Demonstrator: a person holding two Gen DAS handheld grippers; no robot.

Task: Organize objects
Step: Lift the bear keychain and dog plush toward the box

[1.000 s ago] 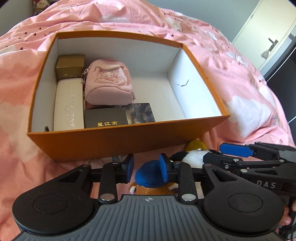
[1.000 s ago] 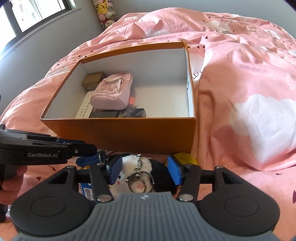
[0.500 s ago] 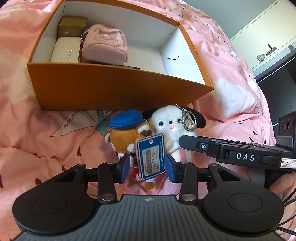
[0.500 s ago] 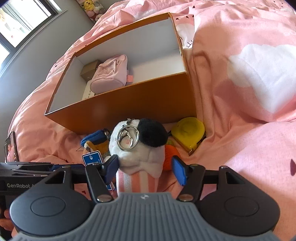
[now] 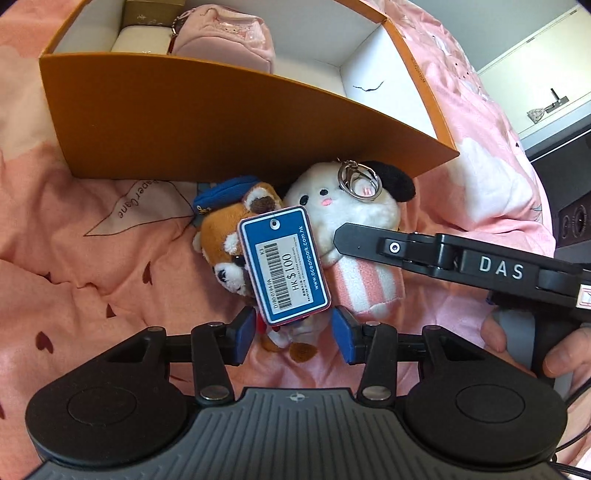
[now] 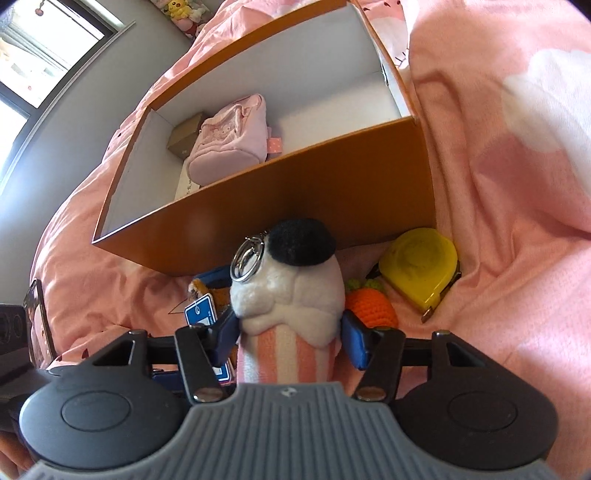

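Note:
An orange box [image 5: 207, 122] with a white inside lies on the pink bed; it also shows in the right wrist view [image 6: 332, 192]. Before it lie a brown red-panda plush [image 5: 229, 236] with a blue price tag [image 5: 284, 262] and a white dog plush [image 5: 354, 210] with a keyring. My left gripper [image 5: 293, 332] is open, its fingers either side of the panda's lower body. My right gripper [image 6: 290, 339] is open around the white plush [image 6: 291, 295], its pads close to or touching the striped body.
The box holds a pink pouch [image 6: 229, 144], a gold box [image 5: 153, 14] and a white case [image 5: 140, 40]. A yellow tape measure [image 6: 421, 269] and an orange crochet carrot [image 6: 369, 306] lie right of the plushes. A phone [image 6: 37, 325] lies at the left.
Both grippers have dropped lower and come closer to the plushes. The left one now straddles the panda plush, the right one straddles the white plush.

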